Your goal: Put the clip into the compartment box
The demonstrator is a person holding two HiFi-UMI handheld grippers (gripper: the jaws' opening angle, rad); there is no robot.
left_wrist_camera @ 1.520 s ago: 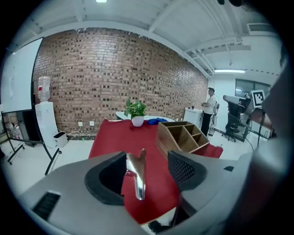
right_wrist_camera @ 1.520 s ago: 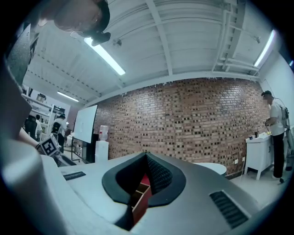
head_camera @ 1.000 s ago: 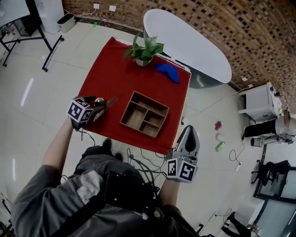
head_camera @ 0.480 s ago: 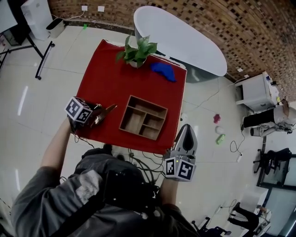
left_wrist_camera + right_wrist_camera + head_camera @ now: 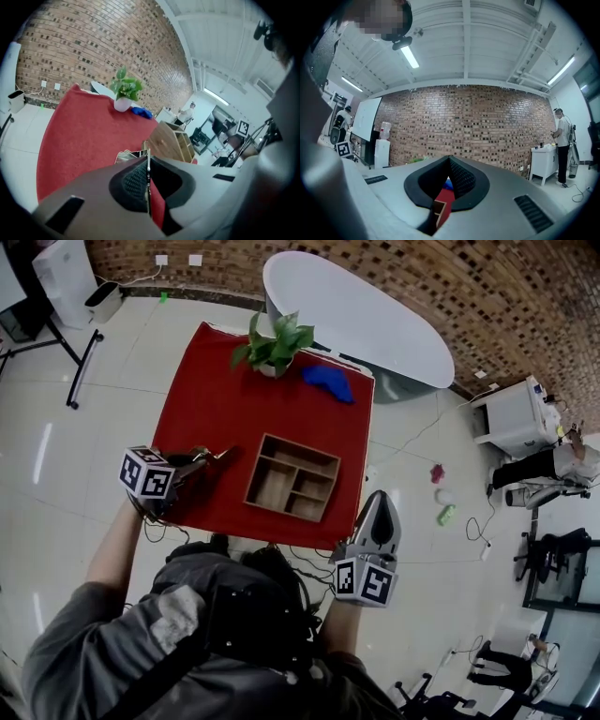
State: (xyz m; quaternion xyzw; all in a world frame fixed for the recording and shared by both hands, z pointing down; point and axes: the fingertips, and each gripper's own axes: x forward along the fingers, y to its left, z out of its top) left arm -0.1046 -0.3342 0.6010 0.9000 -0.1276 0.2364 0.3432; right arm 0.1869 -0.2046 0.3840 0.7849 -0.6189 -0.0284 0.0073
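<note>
At the near left edge of the red table (image 5: 225, 399), my left gripper (image 5: 217, 457) hangs with its jaws pressed together on the clip (image 5: 125, 155). In the left gripper view a thin bright strip of metal runs between the two dark pads, and the clip's shiny part sticks out just past the tips. From the head view the clip (image 5: 212, 455) is only a small glint at the jaw tips, above the cloth, and I cannot tell whether it touches the table.

The compartment box (image 5: 292, 477) sits on the table to the right of that gripper, near the table's front edge and clearly apart from the clip. It is made of brown wood with open compartments facing up. In the left gripper view the compartment box (image 5: 172, 139) shows just beyond my jaw tips, to the right.

My right gripper (image 5: 380, 505) is off the table by its near right corner, over the pale floor (image 5: 56, 474). Its jaws are closed tip to tip on nothing, and through the gap below the tips I see a sliver of red table and box.

At the table's far edge stand a potted plant (image 5: 274, 343) and a blue cloth (image 5: 328, 382). A white oval table (image 5: 356, 320) lies behind them.
</note>
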